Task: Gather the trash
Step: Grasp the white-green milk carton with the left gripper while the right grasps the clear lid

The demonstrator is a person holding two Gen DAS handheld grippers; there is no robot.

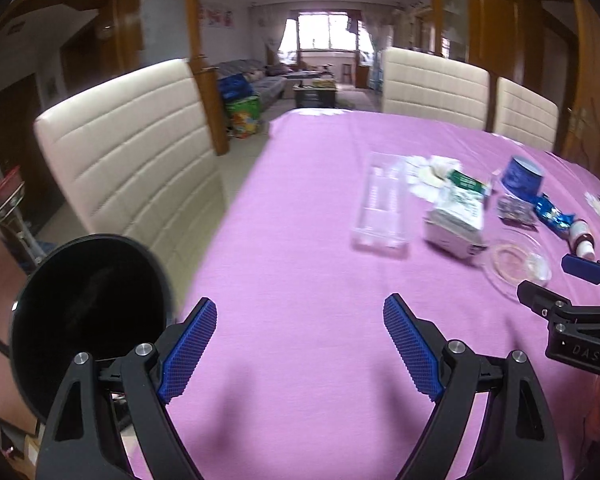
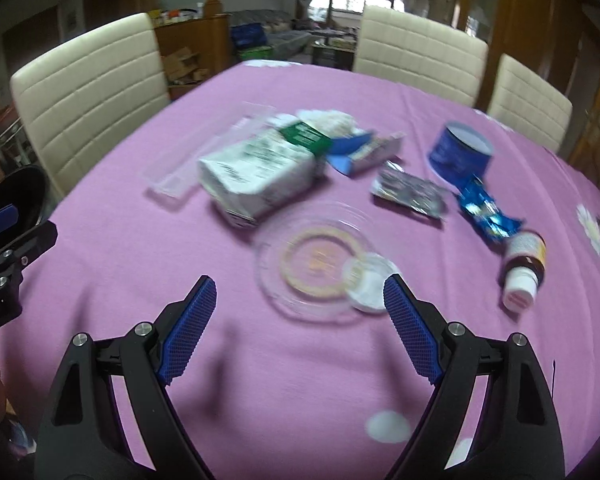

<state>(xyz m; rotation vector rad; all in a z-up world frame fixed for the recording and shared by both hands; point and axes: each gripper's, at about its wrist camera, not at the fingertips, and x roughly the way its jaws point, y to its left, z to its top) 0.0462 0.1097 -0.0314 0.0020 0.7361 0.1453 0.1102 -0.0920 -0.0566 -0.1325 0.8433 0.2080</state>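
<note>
Trash lies on the pink tablecloth (image 2: 140, 264): a white milk carton (image 2: 260, 172), a clear plastic lid (image 2: 316, 264), a clear tray (image 2: 204, 160), a blue cup (image 2: 460, 156), a silver wrapper (image 2: 410, 192), a blue wrapper (image 2: 486, 212) and a small brown bottle (image 2: 526, 268). My right gripper (image 2: 300, 320) is open and empty just short of the lid. My left gripper (image 1: 300, 344) is open and empty over bare cloth. A black bin (image 1: 88, 320) stands at the table's left edge. The carton (image 1: 456, 220) and tray (image 1: 382, 208) show ahead in the left wrist view.
Cream chairs (image 1: 128, 152) (image 2: 420, 52) stand around the table. The right gripper (image 1: 580, 280) shows at the right edge of the left wrist view. Crumpled tissue (image 2: 328, 120) lies behind the carton.
</note>
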